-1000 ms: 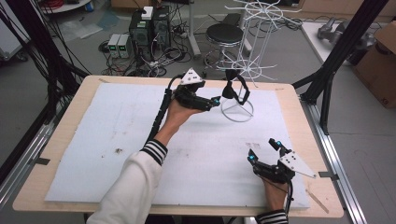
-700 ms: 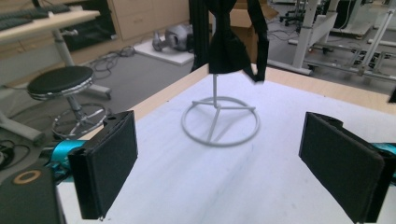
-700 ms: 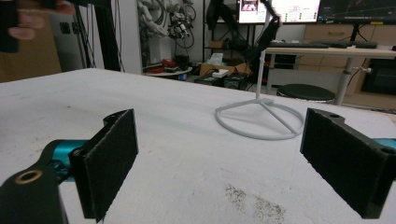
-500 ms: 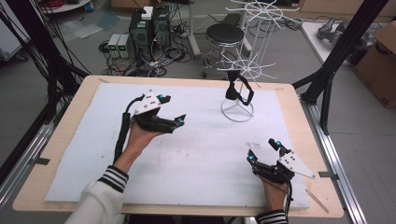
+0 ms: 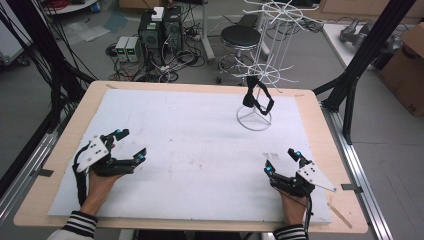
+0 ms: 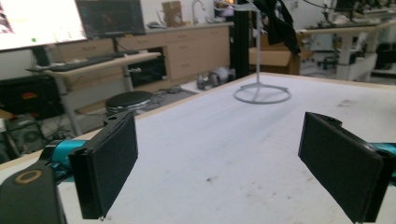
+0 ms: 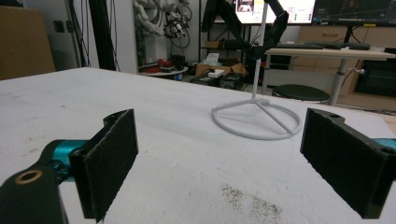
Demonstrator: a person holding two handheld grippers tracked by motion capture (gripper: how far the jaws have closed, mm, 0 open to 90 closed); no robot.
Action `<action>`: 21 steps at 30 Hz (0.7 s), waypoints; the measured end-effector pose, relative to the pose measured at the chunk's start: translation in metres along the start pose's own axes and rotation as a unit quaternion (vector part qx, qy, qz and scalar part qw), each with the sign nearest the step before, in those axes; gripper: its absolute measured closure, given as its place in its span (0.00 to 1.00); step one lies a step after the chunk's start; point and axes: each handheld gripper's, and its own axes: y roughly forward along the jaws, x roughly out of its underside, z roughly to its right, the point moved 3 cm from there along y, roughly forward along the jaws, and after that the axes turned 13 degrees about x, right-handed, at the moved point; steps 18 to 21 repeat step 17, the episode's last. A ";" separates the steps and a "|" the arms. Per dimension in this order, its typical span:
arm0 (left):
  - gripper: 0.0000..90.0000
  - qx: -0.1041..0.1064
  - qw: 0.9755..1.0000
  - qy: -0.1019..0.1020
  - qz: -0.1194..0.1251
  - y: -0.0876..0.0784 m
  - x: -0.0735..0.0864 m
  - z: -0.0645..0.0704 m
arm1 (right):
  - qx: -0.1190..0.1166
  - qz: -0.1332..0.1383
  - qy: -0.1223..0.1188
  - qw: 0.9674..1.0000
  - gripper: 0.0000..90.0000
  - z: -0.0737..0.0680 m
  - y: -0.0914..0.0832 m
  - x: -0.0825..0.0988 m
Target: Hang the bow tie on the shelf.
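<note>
Resting on a white mat (image 5: 200, 130) over a wooden table (image 5: 320, 107), two hand-held grippers sit near the front edge; left gripper (image 5: 131, 145) at the left side, jaws spread wide, nothing btwn them; right gripper (image 5: 282, 161) at the right, jaws also apart, empty; white wire rack (image 5: 255, 117) w/ a black strap (image 5: 257, 99) hanging on it stands at the far right of the mat, well apart from both.

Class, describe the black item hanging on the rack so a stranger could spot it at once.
Start at the white mat on the table. Near its far right corner stands a white wire rack on a ring base. The black strap hangs low on it, the rack's one dark thing.
</note>
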 end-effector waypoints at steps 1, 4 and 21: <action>0.14 -0.012 1.000 -0.006 0.009 -0.011 0.006 -0.001 | 0.001 -0.002 0.002 1.000 0.11 -0.001 0.000 0.000; 0.14 -0.025 1.000 -0.011 0.010 -0.018 0.013 -0.003 | 0.003 -0.001 0.001 1.000 0.11 0.000 0.000 0.000; 0.15 -0.051 0.998 -0.021 0.040 -0.026 0.033 0.002 | 0.006 0.005 0.005 1.000 0.11 0.001 -0.002 0.000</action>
